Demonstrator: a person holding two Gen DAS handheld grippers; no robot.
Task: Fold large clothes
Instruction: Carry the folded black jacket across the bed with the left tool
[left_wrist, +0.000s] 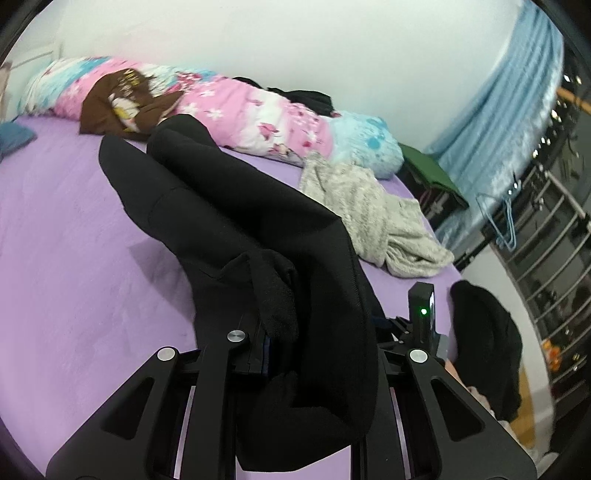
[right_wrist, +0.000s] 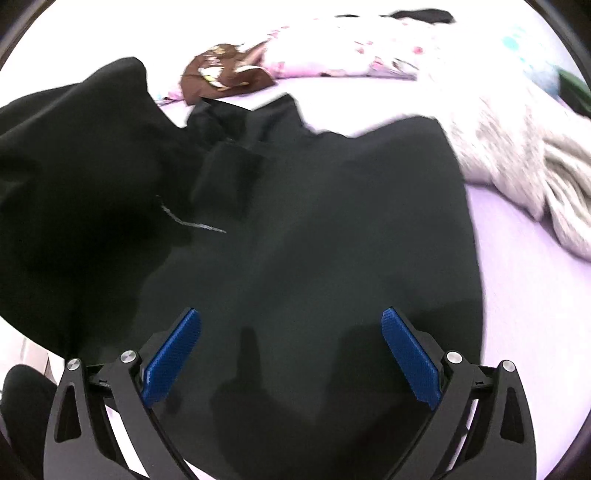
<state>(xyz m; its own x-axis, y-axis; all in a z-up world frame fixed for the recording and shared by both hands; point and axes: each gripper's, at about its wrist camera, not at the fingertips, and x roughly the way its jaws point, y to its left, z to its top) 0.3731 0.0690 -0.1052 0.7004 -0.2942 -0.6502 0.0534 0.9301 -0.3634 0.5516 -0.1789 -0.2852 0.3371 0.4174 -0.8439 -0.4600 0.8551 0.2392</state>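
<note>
A large black garment (left_wrist: 221, 206) lies stretched across the purple bed sheet (left_wrist: 74, 240), its two long parts reaching toward the far side. My left gripper (left_wrist: 284, 332) is shut on a bunched edge of it, and the cloth hangs over the fingers and hides the pads. In the right wrist view the same black garment (right_wrist: 332, 221) fills the middle. My right gripper (right_wrist: 291, 347) hovers over it, open wide, with both blue pads (right_wrist: 173, 354) bare and nothing between them.
A grey knit garment (left_wrist: 369, 206) lies crumpled to the right, a brown garment (left_wrist: 114, 103) on the rolled floral quilt (left_wrist: 258, 114) along the wall. A black sleeve (left_wrist: 487, 343) is at lower right. Beyond the bed's right edge hang a blue curtain (left_wrist: 498, 110) and a metal rack (left_wrist: 546, 240).
</note>
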